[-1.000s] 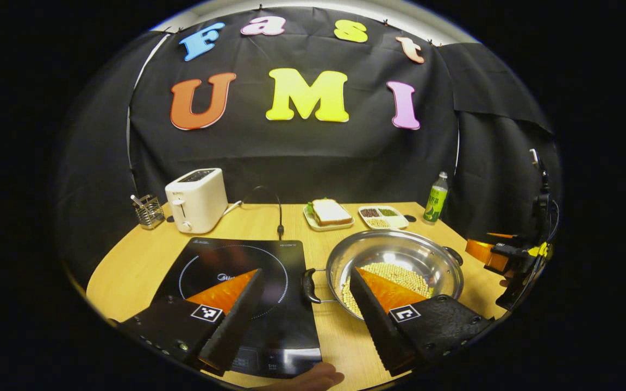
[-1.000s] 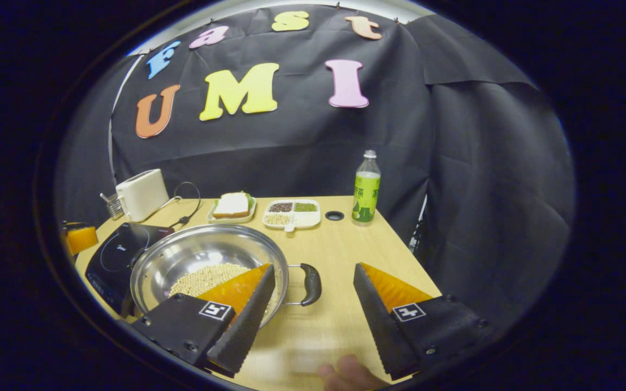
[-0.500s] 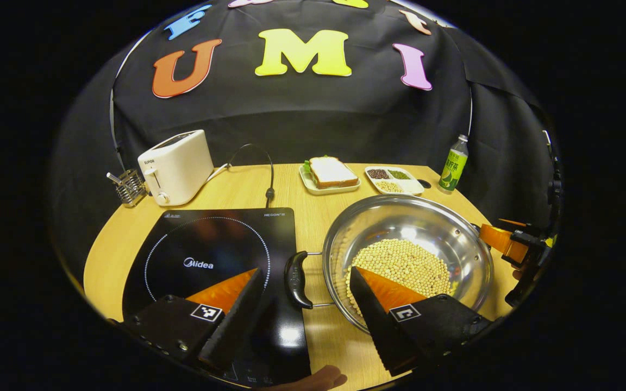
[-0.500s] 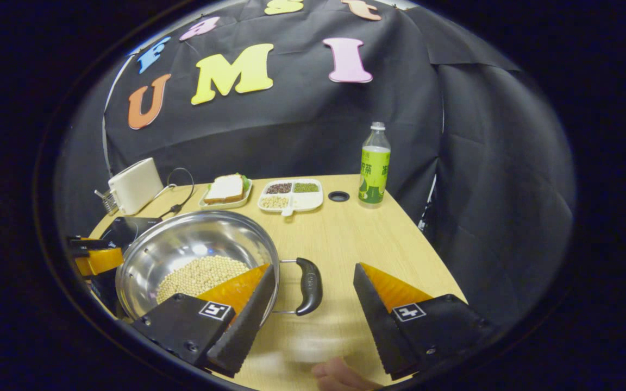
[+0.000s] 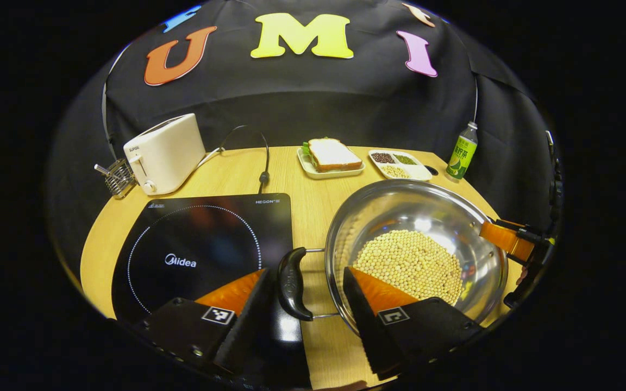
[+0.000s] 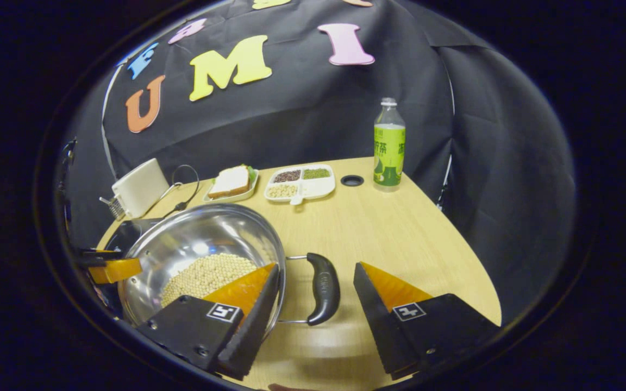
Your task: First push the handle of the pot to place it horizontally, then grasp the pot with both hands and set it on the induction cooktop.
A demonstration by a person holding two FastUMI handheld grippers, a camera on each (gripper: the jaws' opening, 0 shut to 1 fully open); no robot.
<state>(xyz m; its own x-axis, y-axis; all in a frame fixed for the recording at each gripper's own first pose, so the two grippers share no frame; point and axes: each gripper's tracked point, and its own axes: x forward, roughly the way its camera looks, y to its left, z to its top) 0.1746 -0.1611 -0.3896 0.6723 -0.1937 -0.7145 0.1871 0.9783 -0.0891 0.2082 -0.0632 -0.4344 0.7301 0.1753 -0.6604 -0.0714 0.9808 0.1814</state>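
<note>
Pot: stainless pot (image 5: pixel 416 239), soybeans (image 5: pixel 408 263) heaped in its bowl, stands on the wooden table (image 5: pixel 313 206) just beside the right edge of the induction cooktop (image 5: pixel 204 244).
Handles: one black loop handle (image 5: pixel 291 282) on the cooktop side and its twin (image 6: pixel 324 288) on the opposite side; both lie level, so the pushing step looks done.
Left claw: left claw (image 5: pixel 305 320) released, jaws wide apart, astride the cooktop-side handle, whose long axis runs across the gap; one finger over the glass, the other over the pot's rim.
Right claw: right claw (image 6: pixel 315 320) likewise spread, the far handle standing between its fingers, not yet pinched.
Decisive relation: each handle sits dead ahead of its own claw, so both hands are equally placed; closing on the two grips appears next, before the lift leftward onto the cooktop.
Background: toaster (image 5: pixel 163 152), sandwich plate (image 5: pixel 332 163), divided dish of beans (image 5: pixel 400 165), green bottle (image 6: pixel 389 146).
</note>
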